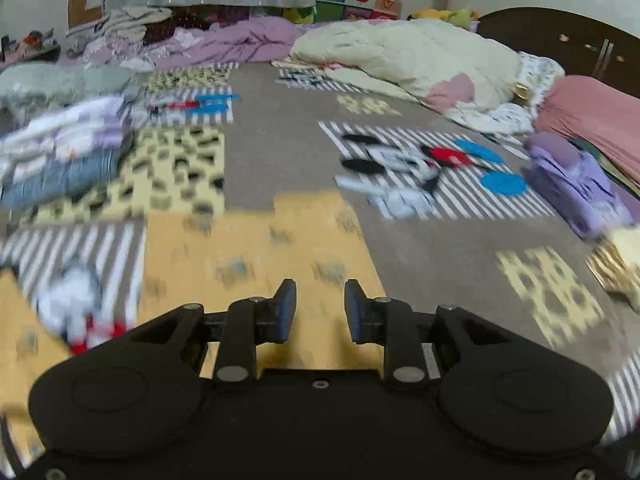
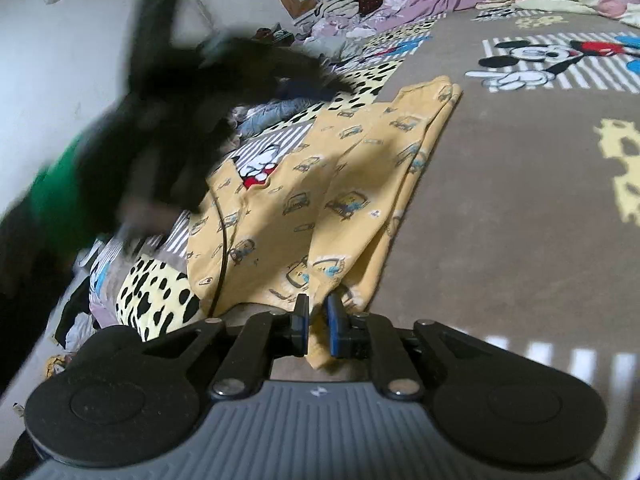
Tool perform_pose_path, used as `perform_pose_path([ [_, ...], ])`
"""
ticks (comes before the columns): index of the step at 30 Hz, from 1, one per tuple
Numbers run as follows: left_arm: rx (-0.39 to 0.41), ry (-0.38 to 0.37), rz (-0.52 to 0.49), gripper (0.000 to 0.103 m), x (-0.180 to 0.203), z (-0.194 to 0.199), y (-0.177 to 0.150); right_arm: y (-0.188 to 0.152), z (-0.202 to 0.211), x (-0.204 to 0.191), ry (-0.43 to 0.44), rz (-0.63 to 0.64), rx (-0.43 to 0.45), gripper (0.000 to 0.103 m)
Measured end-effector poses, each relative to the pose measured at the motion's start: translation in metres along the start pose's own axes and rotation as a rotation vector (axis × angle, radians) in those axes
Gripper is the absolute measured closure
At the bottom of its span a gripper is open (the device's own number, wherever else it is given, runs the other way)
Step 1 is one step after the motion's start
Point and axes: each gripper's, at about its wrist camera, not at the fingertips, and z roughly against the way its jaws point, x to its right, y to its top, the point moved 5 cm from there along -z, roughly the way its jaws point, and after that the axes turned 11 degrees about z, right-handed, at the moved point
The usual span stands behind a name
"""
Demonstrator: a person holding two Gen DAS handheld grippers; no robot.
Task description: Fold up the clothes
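Yellow garment (image 2: 352, 184) half-folded on bed (image 2: 500, 220), doubled lengthwise, 12 o'clock of right hand-held gripper (image 2: 318, 312), which pinches its near edge. Left hand-held gripper (image 1: 320, 300) gaping, nothing in it. Folded stack (image 1: 68, 152) at 10 o'clock. Purple garment (image 1: 576, 184) at 2 o'clock looks unfolded, so more to go imo.

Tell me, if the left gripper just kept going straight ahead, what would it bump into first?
Most likely the yellow garment lying on the blanket just beyond the open left gripper. The picture is blurred, so depth is uncertain.
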Motion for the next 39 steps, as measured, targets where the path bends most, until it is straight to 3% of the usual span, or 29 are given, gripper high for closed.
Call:
perform_pose_path([
  [4,-0.087,-0.014,-0.052,0.079,0.019,-0.009,-0.062,0.014,0.018,0.013,-0.082,-0.02,0.051,0.09],
  [6,-0.038,0.013,-0.149,0.079,0.031,0.002,-0.07,0.022,0.017,0.024,-0.122,-0.051,0.074,0.09],
  [10,-0.03,-0.056,0.007,0.079,0.025,0.026,-0.074,0.038,0.001,0.036,-0.155,-0.048,0.081,0.09],
  [13,-0.083,-0.044,-0.032,0.079,0.03,0.016,-0.092,0.052,-0.019,0.034,-0.149,-0.018,0.077,0.09],
  [15,-0.092,-0.058,-0.039,0.079,0.031,0.018,-0.093,0.055,-0.041,0.033,-0.139,0.011,0.028,0.09],
  [18,-0.117,-0.134,0.077,0.076,0.019,0.03,-0.083,0.05,-0.069,0.036,-0.155,0.074,-0.067,0.094],
  [21,-0.053,-0.138,0.201,0.074,-0.008,0.053,-0.074,0.052,-0.064,0.032,-0.198,0.124,-0.081,0.092],
  [26,0.027,-0.056,0.511,0.074,-0.08,0.076,-0.073,0.05,-0.025,0.029,-0.24,0.094,0.007,0.089],
  [29,0.086,-0.023,0.634,0.074,-0.108,0.09,-0.068,0.044,-0.009,0.024,-0.239,0.075,0.049,0.088],
  [36,0.139,0.053,0.798,0.071,-0.143,0.105,-0.069,0.031,-0.007,0.001,-0.21,0.159,0.034,0.088],
  [39,0.159,0.085,0.837,0.061,-0.16,0.113,-0.073,0.024,-0.007,-0.007,-0.209,0.198,0.018,0.088],
])
